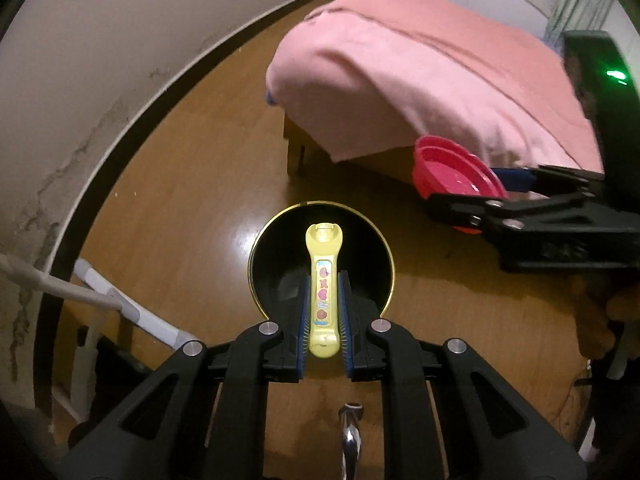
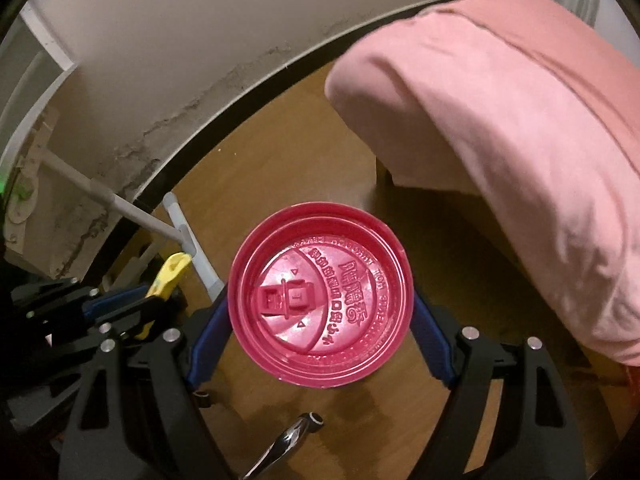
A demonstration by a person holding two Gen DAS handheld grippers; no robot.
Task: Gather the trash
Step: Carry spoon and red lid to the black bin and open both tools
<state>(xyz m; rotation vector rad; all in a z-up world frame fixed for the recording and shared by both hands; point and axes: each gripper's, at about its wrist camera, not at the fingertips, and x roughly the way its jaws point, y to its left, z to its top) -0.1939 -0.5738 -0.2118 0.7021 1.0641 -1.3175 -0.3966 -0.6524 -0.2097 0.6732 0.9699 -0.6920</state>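
Observation:
My left gripper point(image 1: 324, 304) is shut on a yellow plastic stick-shaped wrapper with small picture stickers point(image 1: 323, 292). It holds it right above a round black bin with a gold rim point(image 1: 276, 240) on the wooden floor. My right gripper point(image 2: 320, 312) is shut on a red plastic cup lid point(image 2: 320, 304), held by its edges, its underside with raised lettering facing the camera. In the left wrist view the red lid point(image 1: 452, 176) and right gripper point(image 1: 504, 200) are to the right of the bin. In the right wrist view the yellow piece point(image 2: 168, 276) and left gripper show at the left.
A bed with a pink blanket point(image 1: 420, 60) stands behind and right of the bin. A stained wall with dark baseboard point(image 1: 80, 92) curves on the left. A white-grey pole frame point(image 1: 112, 300) leans at the lower left. A metal handle point(image 1: 350, 436) sticks up below.

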